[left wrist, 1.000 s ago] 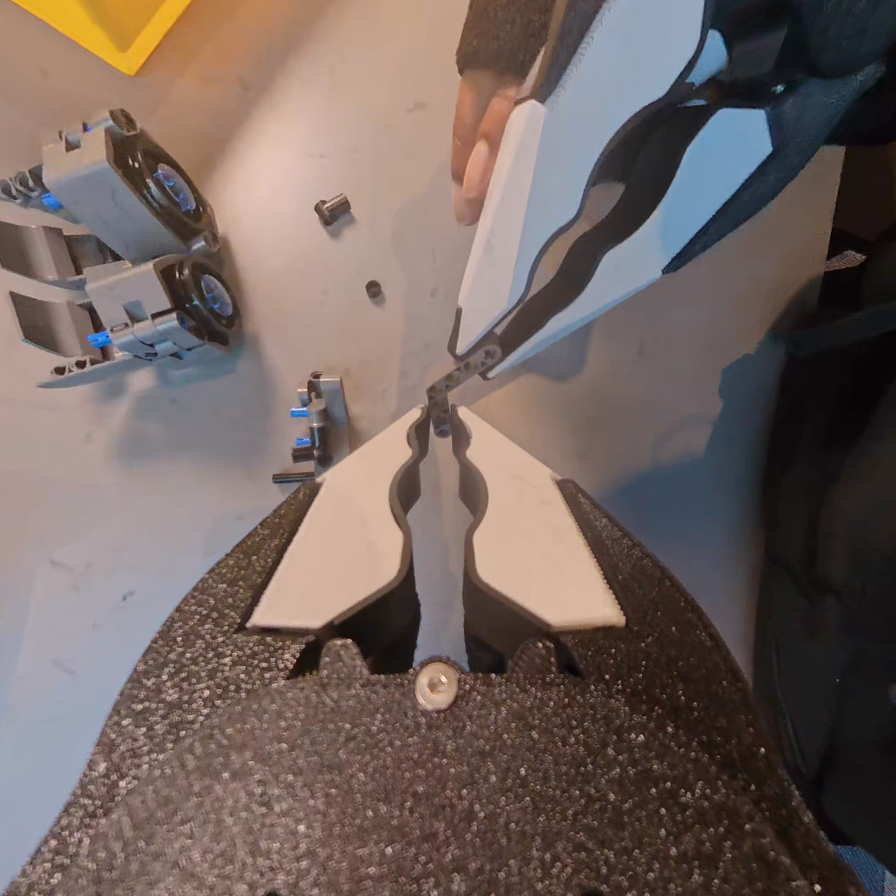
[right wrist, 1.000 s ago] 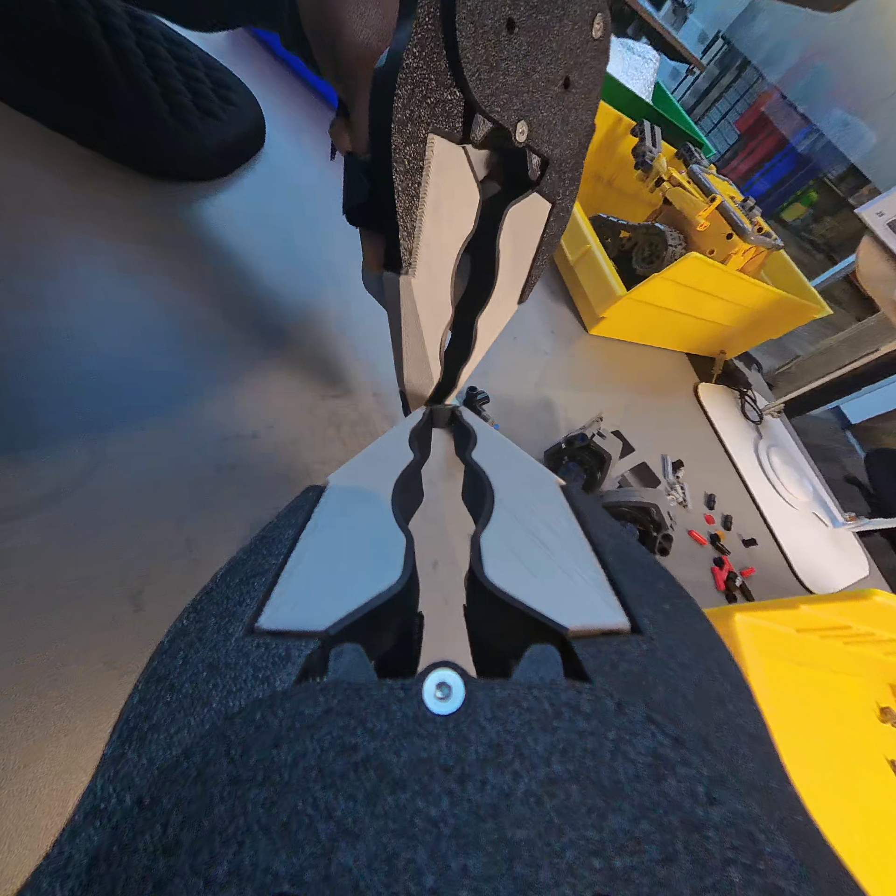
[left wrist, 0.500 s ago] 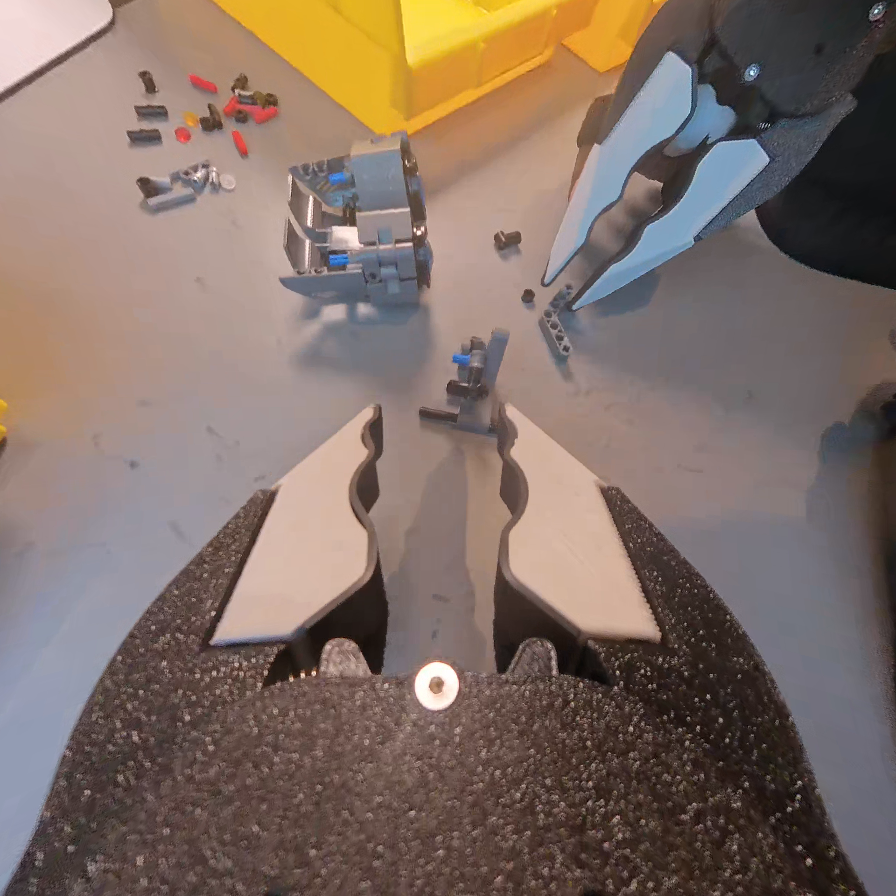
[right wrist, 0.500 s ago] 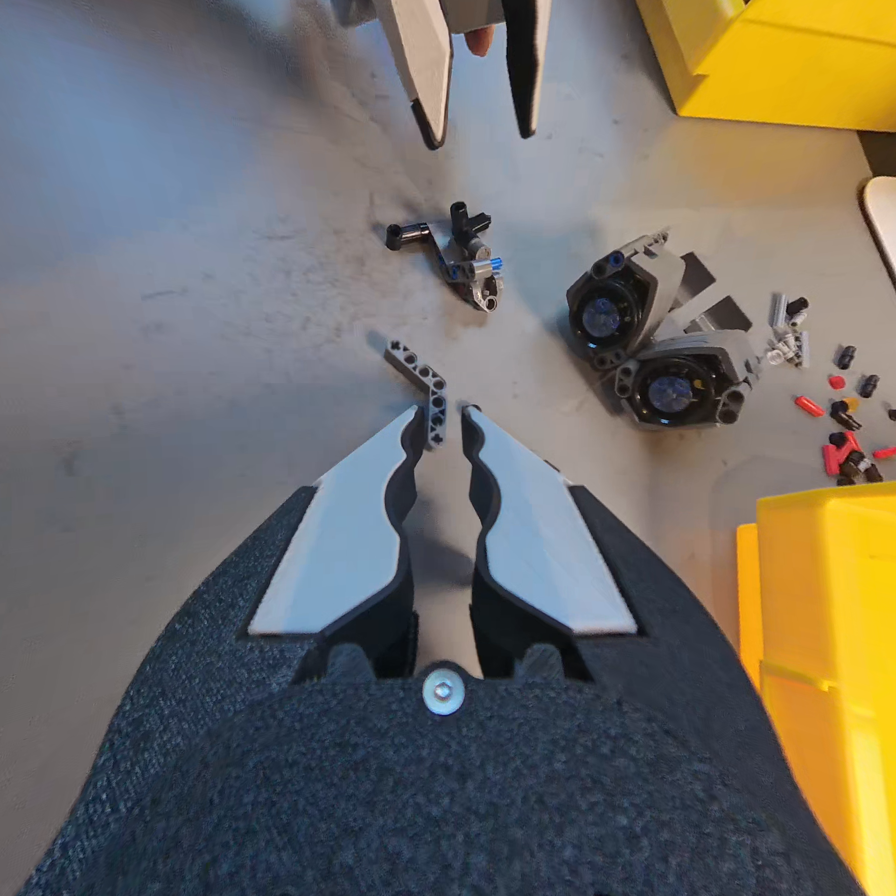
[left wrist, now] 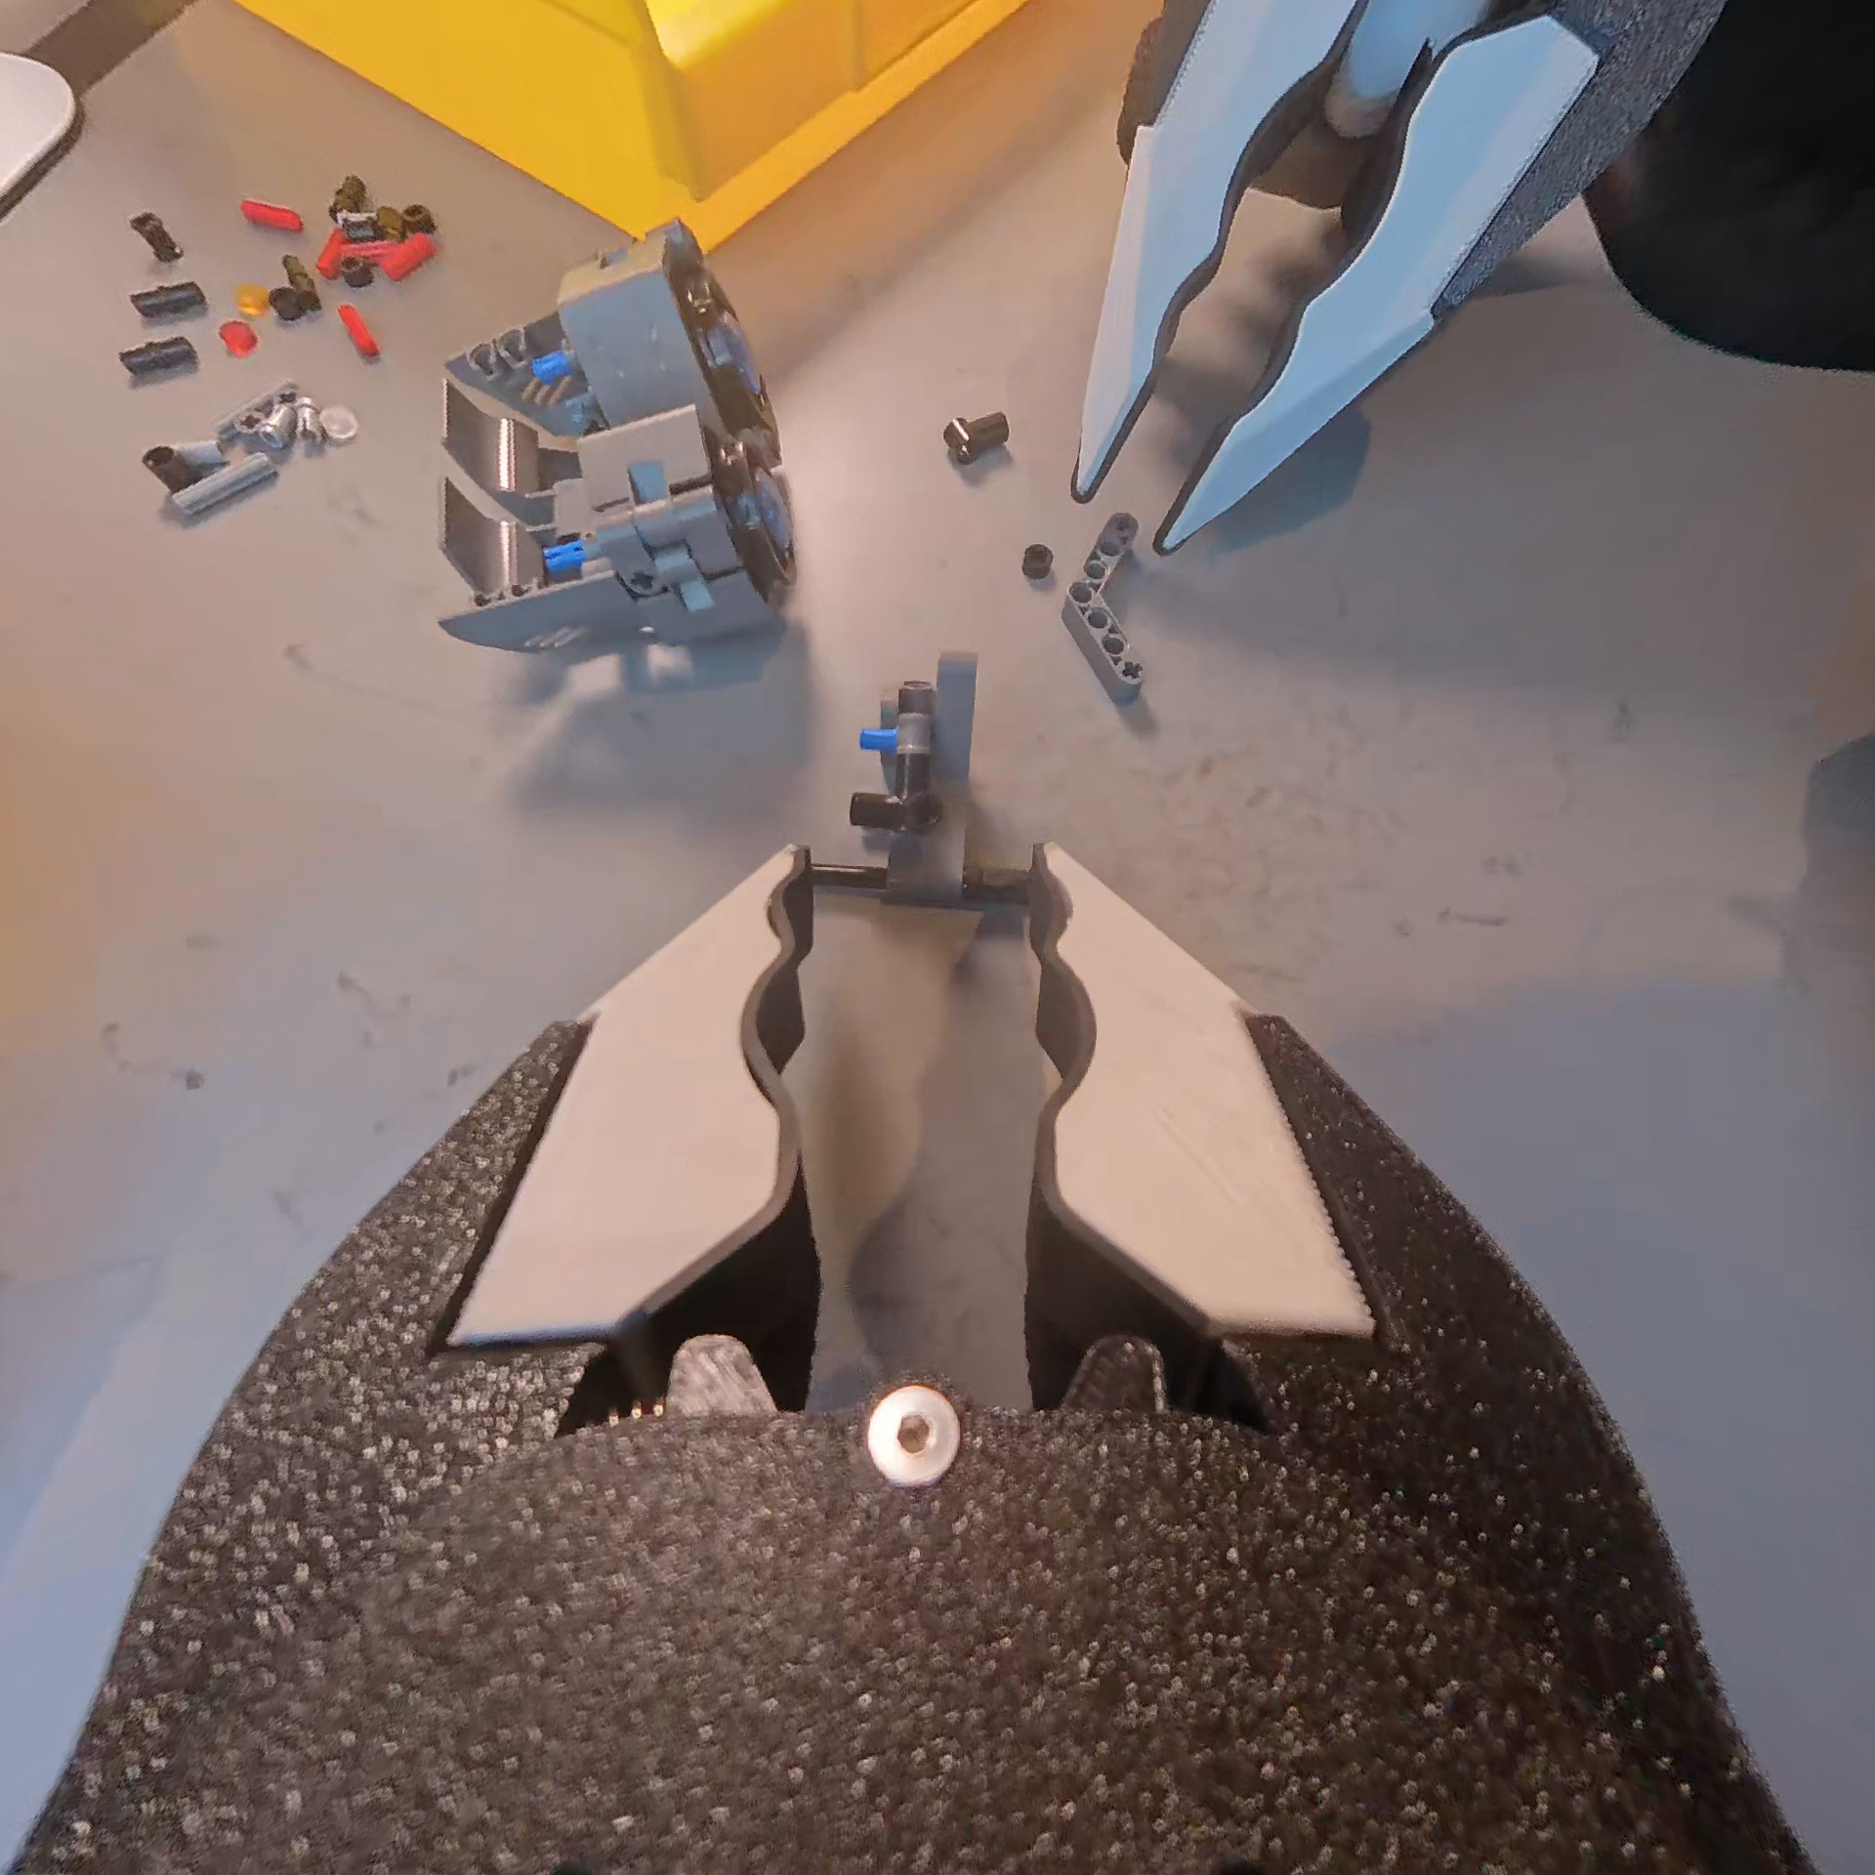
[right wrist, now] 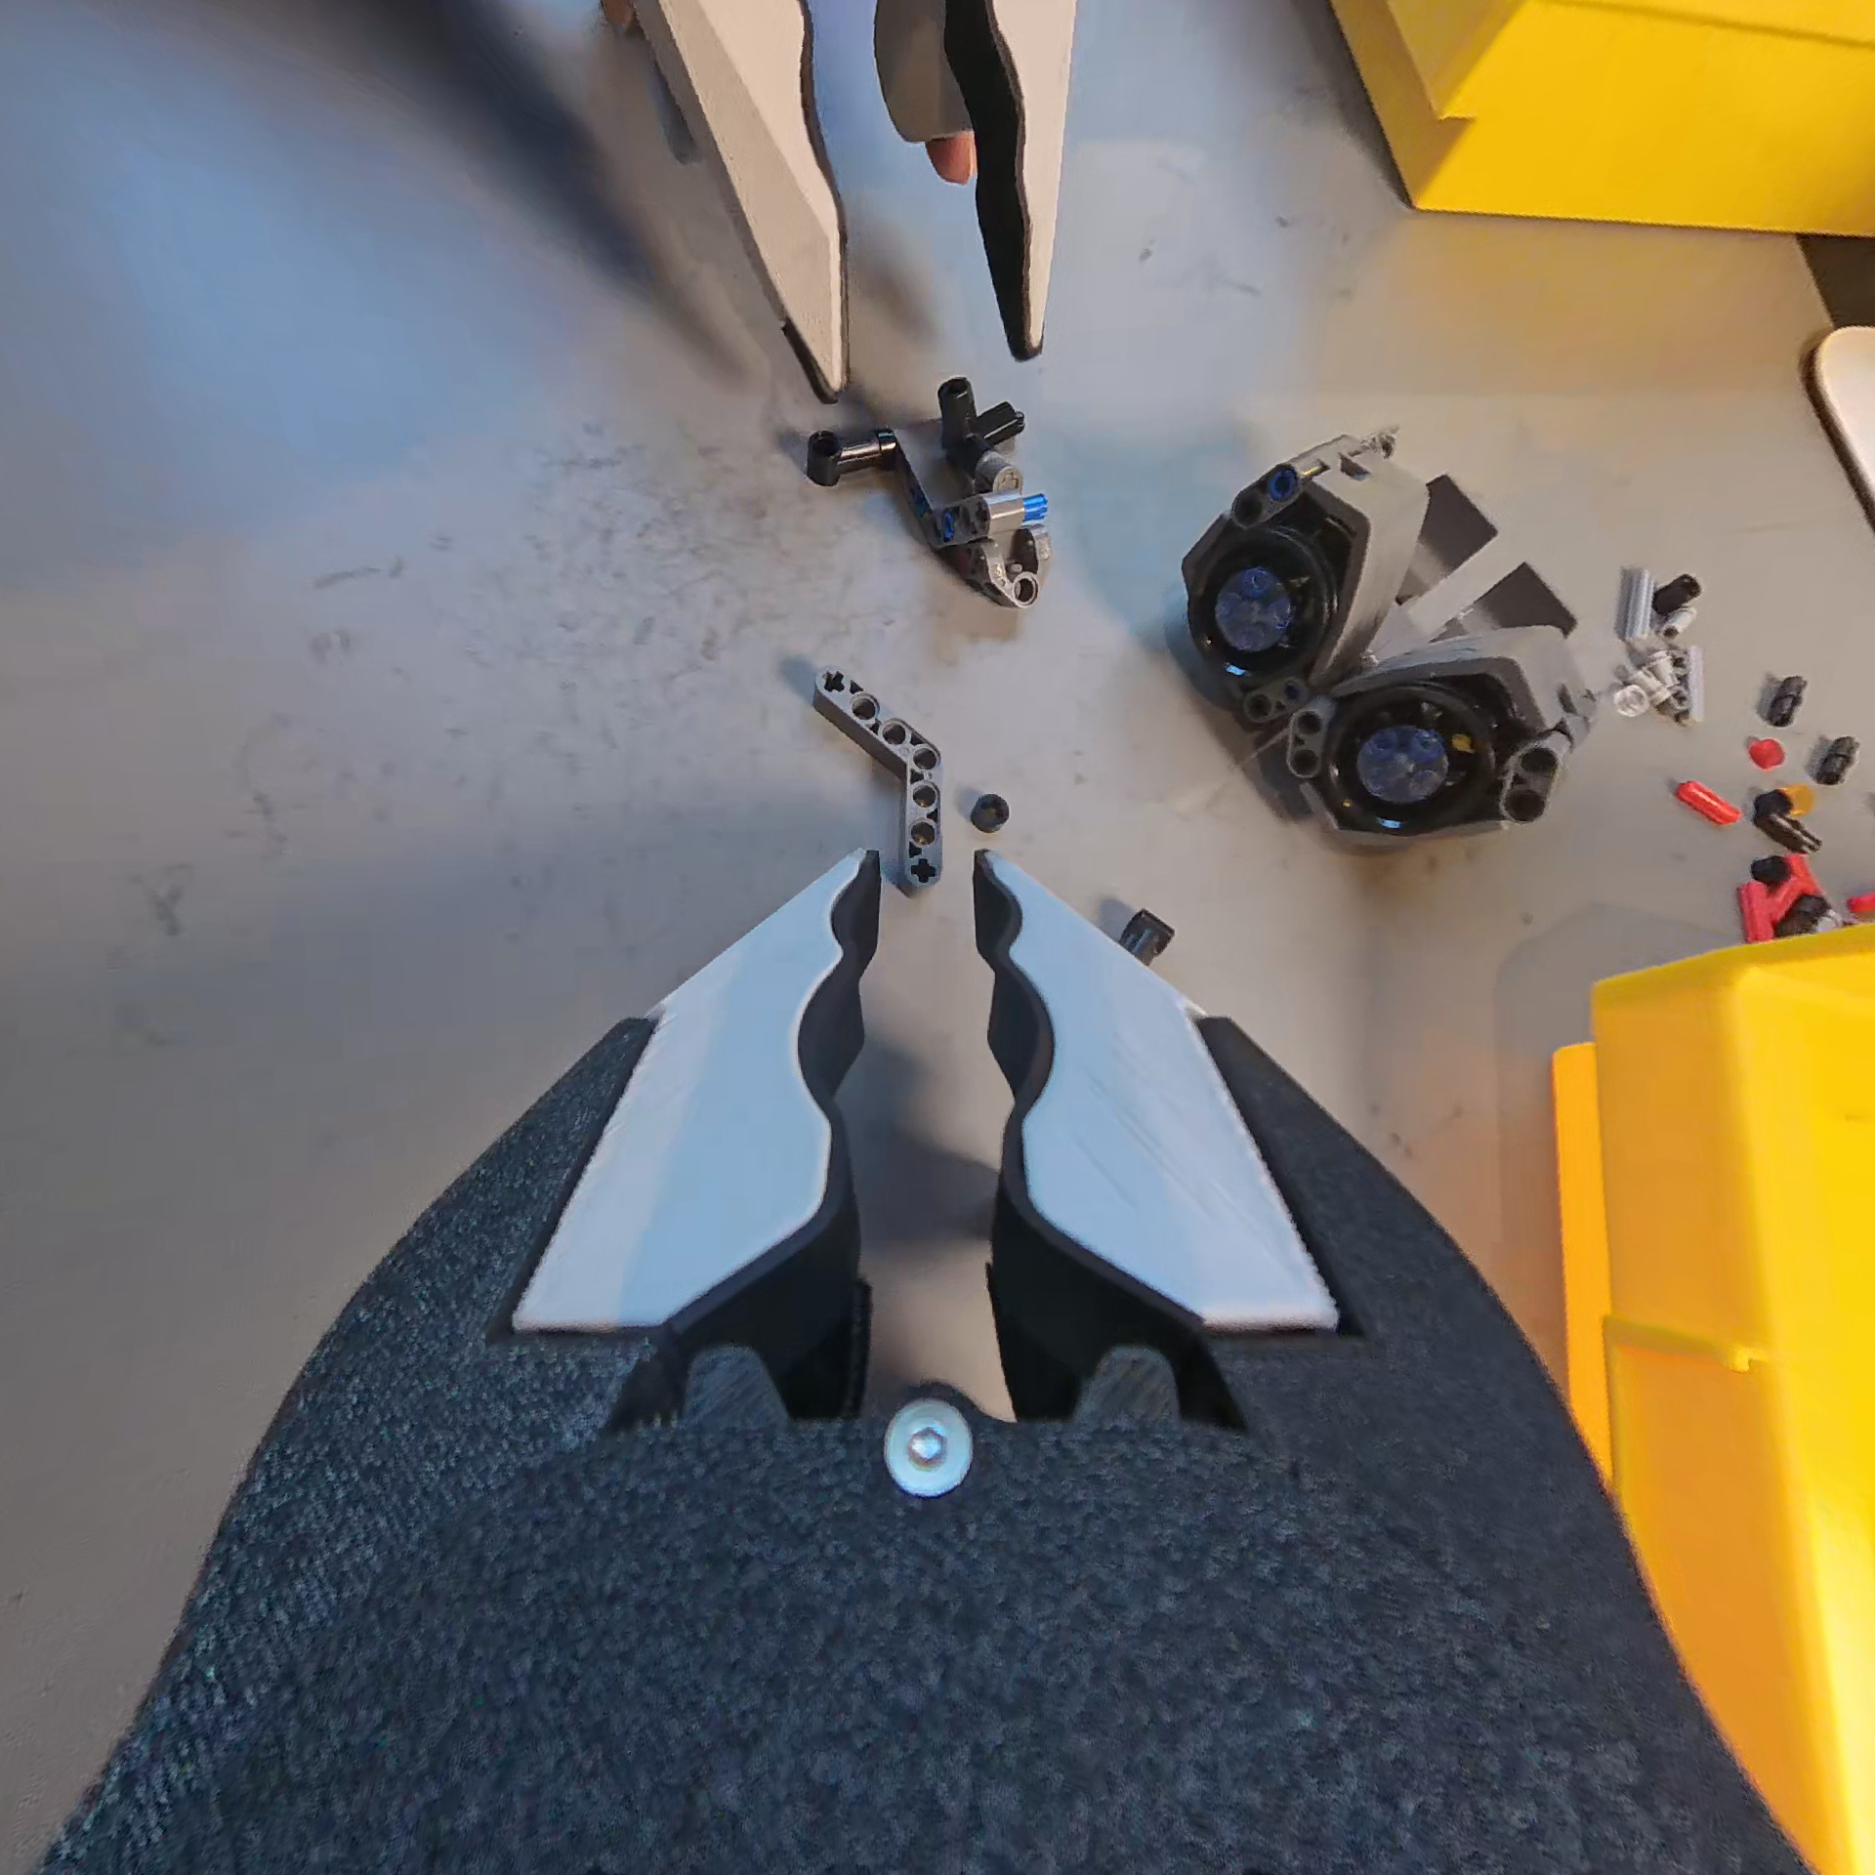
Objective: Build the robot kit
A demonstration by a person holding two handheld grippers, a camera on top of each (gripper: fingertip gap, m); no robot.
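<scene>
My left gripper [left wrist: 918, 873] is open and low over the grey table. Its fingertips flank the black axle of a small grey-and-black assembly with a blue pin [left wrist: 928, 771], which also shows in the right wrist view [right wrist: 954, 497]. My right gripper [right wrist: 925, 867] is open and empty. A bent grey beam [right wrist: 903, 771] lies flat on the table with its near end just ahead of the gap between the fingertips. In the left wrist view the beam [left wrist: 1101, 609] lies just below the right gripper [left wrist: 1121, 512]. The left gripper [right wrist: 925, 365] shows at the top of the right wrist view.
Two joined grey motor units [left wrist: 629, 457] [right wrist: 1360, 690] lie left of the assembly. A black bush [right wrist: 989, 812] and a black pin [left wrist: 974, 431] lie near the beam. Small red and black parts [left wrist: 274, 284] are scattered. Yellow bins [right wrist: 1745, 1319] [left wrist: 660, 81] stand at the edges. The grippers' ends are close to 11 cm from one another.
A second ago both grippers were shut on the bent beam in the air. The beam now lies on the table, both grippers have opened, and the left has moved up to the small assembly.
</scene>
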